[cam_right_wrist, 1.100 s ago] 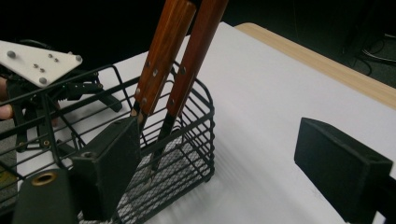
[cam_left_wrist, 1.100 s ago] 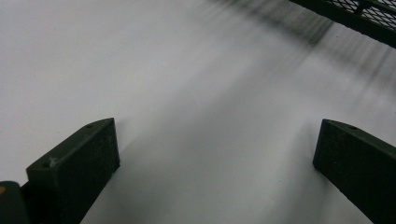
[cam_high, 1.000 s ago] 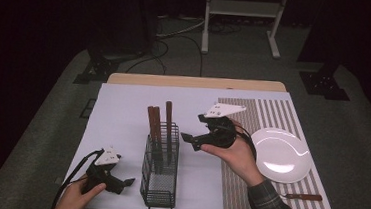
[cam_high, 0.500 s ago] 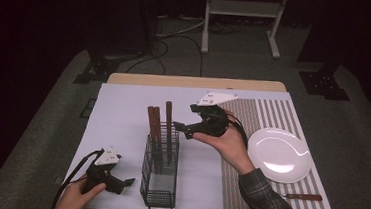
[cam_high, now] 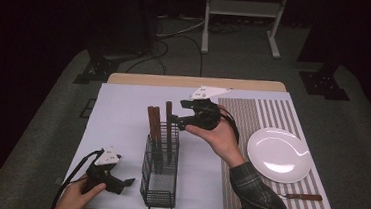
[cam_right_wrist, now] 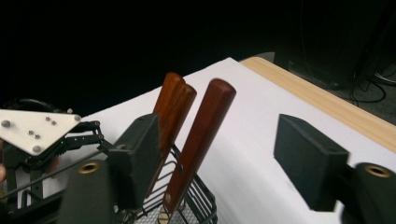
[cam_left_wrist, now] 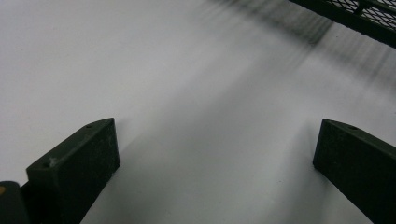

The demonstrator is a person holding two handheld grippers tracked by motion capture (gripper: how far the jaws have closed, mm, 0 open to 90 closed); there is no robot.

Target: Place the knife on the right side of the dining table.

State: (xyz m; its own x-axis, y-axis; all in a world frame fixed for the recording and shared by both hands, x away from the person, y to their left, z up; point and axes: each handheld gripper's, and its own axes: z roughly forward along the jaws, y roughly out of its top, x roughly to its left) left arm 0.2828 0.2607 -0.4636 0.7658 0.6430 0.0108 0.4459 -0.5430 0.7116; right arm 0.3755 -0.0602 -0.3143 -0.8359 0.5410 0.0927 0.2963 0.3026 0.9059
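White table cover (cam_high: 122,114) carries a wire basket (cam_high: 158,185); right gripper (cam_high: 172,118), jaws closing, brackets a wooden handle (cam_right_wrist: 201,135) untouched, left gripper (cam_high: 129,182) gapes empty.

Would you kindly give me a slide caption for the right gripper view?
Right tool open around one wooden handle standing in the wire basket.

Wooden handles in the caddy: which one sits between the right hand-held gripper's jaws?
The lone handle, apart from the touching pair; the right hand-held gripper brackets it.

handles (cam_right_wrist: 201,135) – red-brown | basket (cam_high: 160,182) – black | plate (cam_high: 279,154) – white | mat (cam_high: 273,111) – striped
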